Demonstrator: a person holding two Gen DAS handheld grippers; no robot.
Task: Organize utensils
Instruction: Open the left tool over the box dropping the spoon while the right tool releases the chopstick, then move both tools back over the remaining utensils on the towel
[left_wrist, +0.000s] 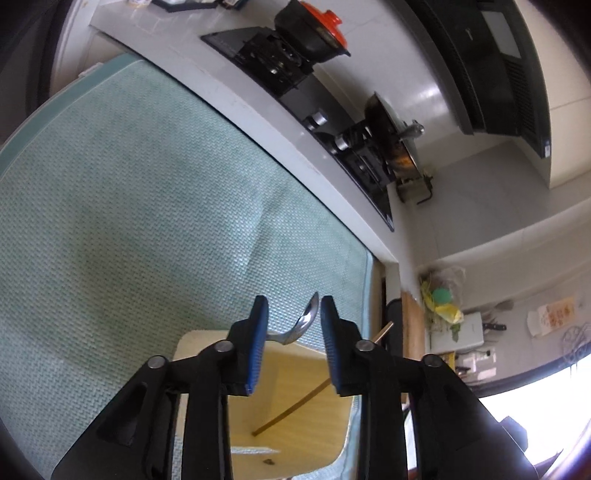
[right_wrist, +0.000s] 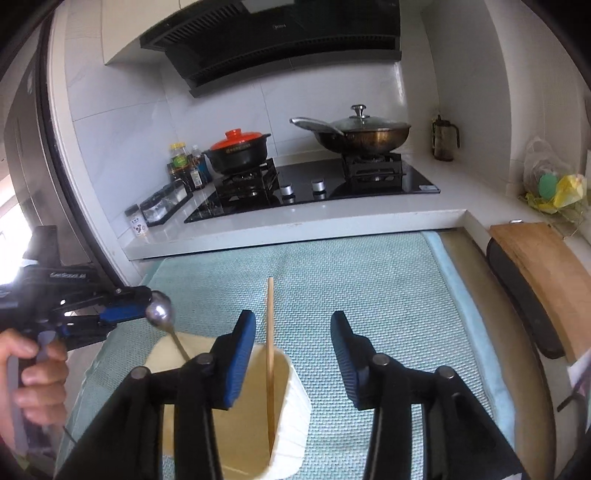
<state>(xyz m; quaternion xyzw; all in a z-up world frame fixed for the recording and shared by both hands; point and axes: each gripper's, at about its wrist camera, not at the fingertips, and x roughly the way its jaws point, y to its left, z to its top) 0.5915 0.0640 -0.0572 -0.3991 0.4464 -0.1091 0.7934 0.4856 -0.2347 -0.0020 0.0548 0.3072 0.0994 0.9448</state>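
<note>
Between your right fingers (right_wrist: 292, 354), which stand apart and press on nothing, the chopstick (right_wrist: 270, 363) leans in the cream bin (right_wrist: 295, 406) at lower centre, its long axis running up the frame, closer to the left pad. Your left fingers (left_wrist: 293, 345) also gape; the spoon (left_wrist: 303, 325) stands loose between them, bowl upward, over the teal mat (right_wrist: 351, 280).

pale lettering runs along the black body of the left claw (right_wrist: 127, 312), seen from the right wrist, but it is too blurred to read. the bottle labels (right_wrist: 180, 161) are likewise illegible.
</note>
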